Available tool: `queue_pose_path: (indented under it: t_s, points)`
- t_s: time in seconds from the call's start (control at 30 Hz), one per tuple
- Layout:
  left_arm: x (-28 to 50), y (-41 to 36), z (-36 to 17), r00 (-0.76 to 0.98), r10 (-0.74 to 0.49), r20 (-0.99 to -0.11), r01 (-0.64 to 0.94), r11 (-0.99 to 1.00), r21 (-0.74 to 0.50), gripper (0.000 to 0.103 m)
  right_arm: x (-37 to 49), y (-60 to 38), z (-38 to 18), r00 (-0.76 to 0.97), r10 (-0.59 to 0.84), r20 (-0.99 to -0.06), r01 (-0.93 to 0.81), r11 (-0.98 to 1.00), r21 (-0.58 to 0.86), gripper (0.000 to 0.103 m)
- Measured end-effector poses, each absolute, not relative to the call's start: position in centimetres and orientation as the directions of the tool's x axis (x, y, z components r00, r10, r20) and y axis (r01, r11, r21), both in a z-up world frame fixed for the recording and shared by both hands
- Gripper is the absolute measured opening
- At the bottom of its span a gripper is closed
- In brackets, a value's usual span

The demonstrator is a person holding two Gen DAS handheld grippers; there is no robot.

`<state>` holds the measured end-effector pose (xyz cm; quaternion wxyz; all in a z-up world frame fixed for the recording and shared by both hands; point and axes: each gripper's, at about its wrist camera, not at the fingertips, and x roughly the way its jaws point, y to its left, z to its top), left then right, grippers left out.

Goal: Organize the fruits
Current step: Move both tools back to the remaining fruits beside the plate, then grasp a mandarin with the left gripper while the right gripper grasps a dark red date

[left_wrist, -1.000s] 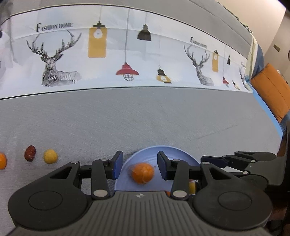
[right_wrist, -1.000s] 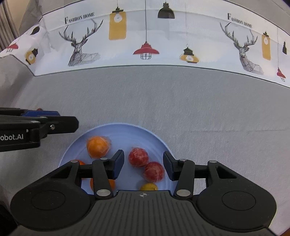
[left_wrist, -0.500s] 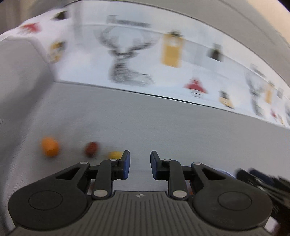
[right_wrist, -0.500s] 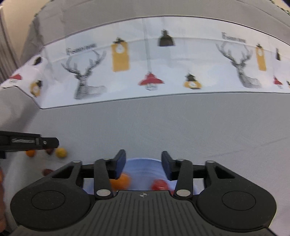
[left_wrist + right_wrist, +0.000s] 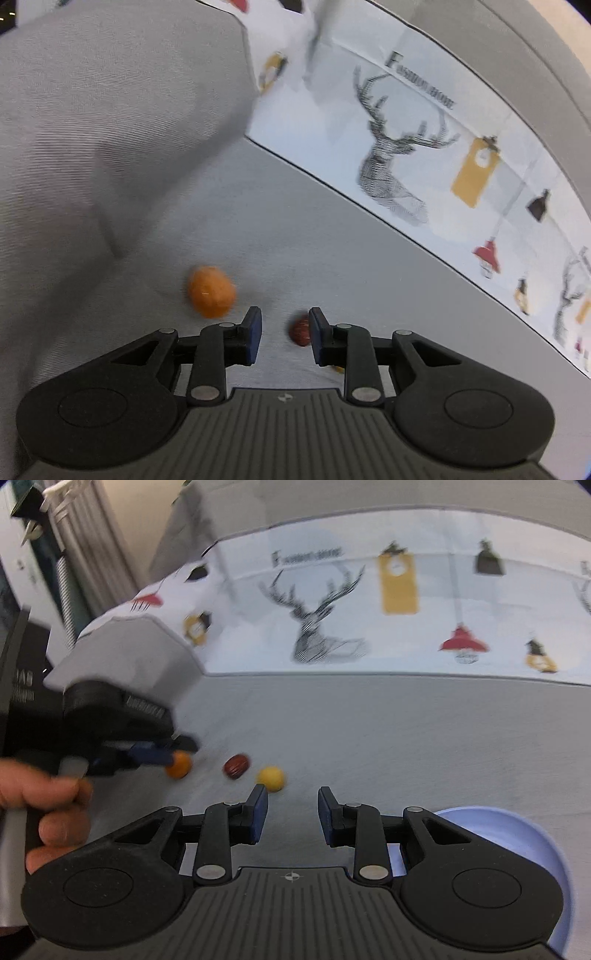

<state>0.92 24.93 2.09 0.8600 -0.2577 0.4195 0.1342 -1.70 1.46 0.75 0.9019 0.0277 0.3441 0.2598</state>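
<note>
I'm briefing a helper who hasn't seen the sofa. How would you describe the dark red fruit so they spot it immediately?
On the grey sofa seat, left of the blue plate, three small fruits lie in a row. The dark red fruit is the middle one, between the orange fruit and the yellow fruit. It alone is brownish-red, oval and wrinkled.

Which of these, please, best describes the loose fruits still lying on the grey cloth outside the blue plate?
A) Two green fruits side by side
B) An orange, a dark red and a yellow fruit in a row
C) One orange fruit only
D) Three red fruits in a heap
B: the right wrist view shows an orange fruit, a dark red fruit and a yellow fruit in a row on the grey cloth, left of the blue plate.
</note>
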Motion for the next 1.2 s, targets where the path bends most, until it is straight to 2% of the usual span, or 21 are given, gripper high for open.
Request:
queue_pose_path:
  t_s: [0.1, 0.2, 0.3, 0.37, 0.53, 0.73, 0.77, 0.8, 0.83, 0.87, 0.9, 1.1, 1.2]
  points:
    - [1.1, 24.4, 1.9, 0.627, -0.004, -0.779, -0.416, 0.844, -0.339, 0.029, -1.3, 3.1, -0.2, 0.588, 0.51, -0.628, -0.475, 0.846, 0.242, 0.032]
    - [1.0, 25.1, 1.8, 0.622, 0.091, -0.777, -0.485, 0.824, -0.292, 0.032, -1.1, 4.3, -0.9, 0.563, 0.523, -0.64, -0.503, 0.831, 0.237, 0.036]
    - [0.5, 26.4, 1.4, 0.592, 0.175, -0.787, -0.564, 0.787, -0.25, 0.044, -0.6, 5.2, -1.7, 0.549, 0.53, -0.647, -0.521, 0.822, 0.231, 0.047]
    - [0.5, 27.0, 1.0, 0.581, 0.176, -0.794, -0.579, 0.776, -0.251, 0.057, -0.2, 5.8, -2.3, 0.538, 0.533, -0.653, -0.536, 0.814, 0.223, 0.049]
    - [1.0, 27.6, 0.1, 0.576, 0.158, -0.802, -0.571, 0.78, -0.256, 0.062, 0.2, 8.1, -3.1, 0.512, 0.537, -0.671, -0.596, 0.784, 0.172, 0.056]
    - [2.1, 27.1, -1.4, 0.528, 0.128, -0.84, -0.543, 0.811, -0.218, 0.062, 0.0, 10.2, -4.1, 0.518, 0.477, -0.71, -0.645, 0.763, 0.042, 0.055]
    - [2.2, 27.1, -1.9, 0.511, 0.117, -0.852, -0.541, 0.813, -0.213, 0.061, 0.1, 10.2, -4.3, 0.508, 0.474, -0.719, -0.647, 0.761, 0.046, 0.05]
    - [2.2, 27.0, -2.0, 0.51, 0.121, -0.852, -0.543, 0.813, -0.209, 0.06, 0.2, 10.2, -4.5, 0.498, 0.473, -0.727, -0.648, 0.76, 0.051, 0.04]
    - [2.2, 27.0, -1.9, 0.512, 0.133, -0.849, -0.544, 0.815, -0.2, 0.054, 0.4, 10.3, -4.6, 0.489, 0.473, -0.733, -0.651, 0.757, 0.055, 0.035]
    - [2.2, 26.9, -1.8, 0.509, 0.145, -0.848, -0.542, 0.82, -0.185, 0.043, 0.4, 10.3, -4.7, 0.484, 0.474, -0.736, -0.654, 0.754, 0.056, 0.033]
    - [2.2, 26.9, -1.8, 0.504, 0.155, -0.849, -0.544, 0.821, -0.173, 0.037, 0.3, 10.3, -4.7, 0.484, 0.476, -0.734, -0.657, 0.752, 0.054, 0.033]
    - [1.4, 27.0, -0.9, 0.522, 0.182, -0.833, -0.548, 0.82, -0.165, 0.037, 0.0, 9.7, -3.6, 0.539, 0.466, -0.701, -0.636, 0.771, 0.024, 0.033]
    - [1.5, 26.4, -1.2, 0.514, 0.137, -0.847, -0.512, 0.841, -0.175, 0.037, 0.9, 8.9, -3.6, 0.553, 0.421, -0.719, -0.584, 0.812, 0.027, 0.033]
